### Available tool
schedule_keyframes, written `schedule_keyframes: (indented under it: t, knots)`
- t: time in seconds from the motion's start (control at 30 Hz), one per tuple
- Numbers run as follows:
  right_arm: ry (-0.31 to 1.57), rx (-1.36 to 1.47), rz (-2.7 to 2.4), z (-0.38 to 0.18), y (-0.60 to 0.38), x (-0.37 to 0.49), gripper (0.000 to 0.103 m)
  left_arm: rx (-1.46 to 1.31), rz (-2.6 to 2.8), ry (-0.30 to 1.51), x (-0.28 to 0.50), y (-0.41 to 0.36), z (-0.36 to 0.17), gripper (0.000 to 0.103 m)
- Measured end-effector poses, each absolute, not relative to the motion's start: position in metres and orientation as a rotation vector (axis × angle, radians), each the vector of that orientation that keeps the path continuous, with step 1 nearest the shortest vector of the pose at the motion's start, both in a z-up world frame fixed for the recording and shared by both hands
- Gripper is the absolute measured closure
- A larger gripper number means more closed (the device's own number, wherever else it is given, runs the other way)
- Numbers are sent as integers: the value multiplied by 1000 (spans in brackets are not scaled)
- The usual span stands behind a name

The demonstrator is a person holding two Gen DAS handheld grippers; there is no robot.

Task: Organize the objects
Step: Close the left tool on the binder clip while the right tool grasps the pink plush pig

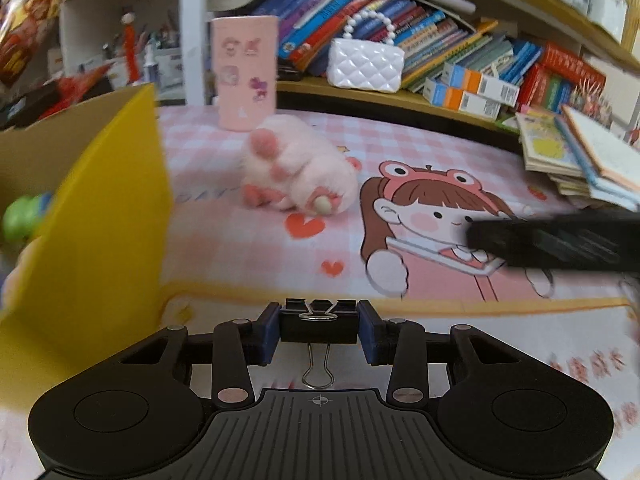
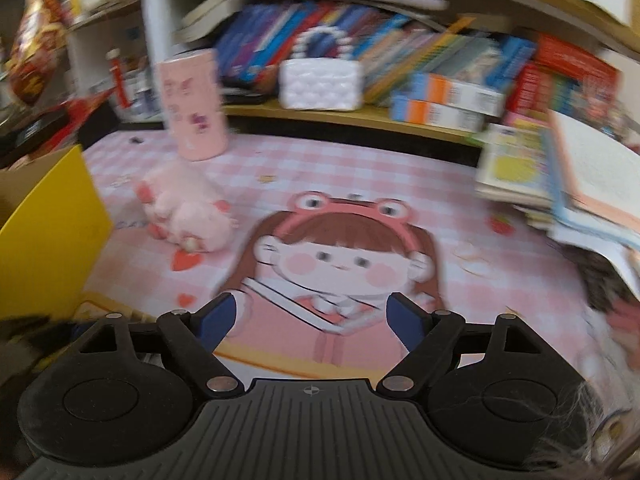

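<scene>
My left gripper (image 1: 319, 330) is shut on a black binder clip (image 1: 319, 322) and holds it above the front edge of the pink cartoon desk mat (image 1: 248, 248), just right of a yellow cardboard box (image 1: 96, 240). A pink plush toy (image 1: 298, 166) lies on the mat ahead; it also shows in the right wrist view (image 2: 188, 216). My right gripper (image 2: 314, 318) is open and empty over the mat's cartoon girl (image 2: 340, 256). One of its black fingers (image 1: 560, 242) shows at the right of the left wrist view.
A pink cup (image 1: 245, 72) stands at the back of the mat. A white quilted purse (image 1: 366, 65) sits on the shelf among books. A stack of books (image 1: 580, 156) lies at the right. A green toy (image 1: 22, 216) lies inside the box.
</scene>
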State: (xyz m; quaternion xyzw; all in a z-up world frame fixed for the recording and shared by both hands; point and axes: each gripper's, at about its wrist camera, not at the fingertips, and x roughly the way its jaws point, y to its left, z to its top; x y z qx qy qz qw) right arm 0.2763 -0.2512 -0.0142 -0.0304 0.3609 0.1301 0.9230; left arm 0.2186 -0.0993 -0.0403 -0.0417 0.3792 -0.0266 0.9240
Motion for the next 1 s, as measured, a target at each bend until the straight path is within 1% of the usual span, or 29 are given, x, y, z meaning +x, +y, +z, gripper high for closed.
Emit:
schedule_keyframes:
  t: [0.1,0.17,0.4,0.57,0.6,0.63,0.67,0.7,0.73,0.8,1.0]
  knots:
    - [731,-126,401,-22,-223,303,16,-140,-40,777,191,-82,-27,65]
    - [704,-190,462,-27,-203,318,9,-163,-26,778,178,-73,-20,65]
    - [671,-335,544,-45,-143,370,7,-194,56,767,148,-53,-6,65]
    - [678,-407,538,-59,-125,387,7,-186,88,762,132,-44,-3,65]
    - [674,-408,543,-60,-125,388,8,-188,91,761,129,-43,-3,65]
    - [673,-397,551,-61,-126,387,12,-190,94,761,127,-41,-3,65]
    - [678,-377,557,-60,-128,387,24,-191,95,760,124,-39,-4,65]
    - [681,-360,543,-59,-131,385,32,-192,95,759,123,-38,-3,65]
    - [686,-347,533,-57,-134,382,37,-191,92,755,121,-36,-3,65]
    - [690,-313,527,-51,-141,372,40,-187,82,746,117,-34,-2,65]
    - [627,-118,428,-14,-174,309,40,-191,45,708,108,-21,2,65]
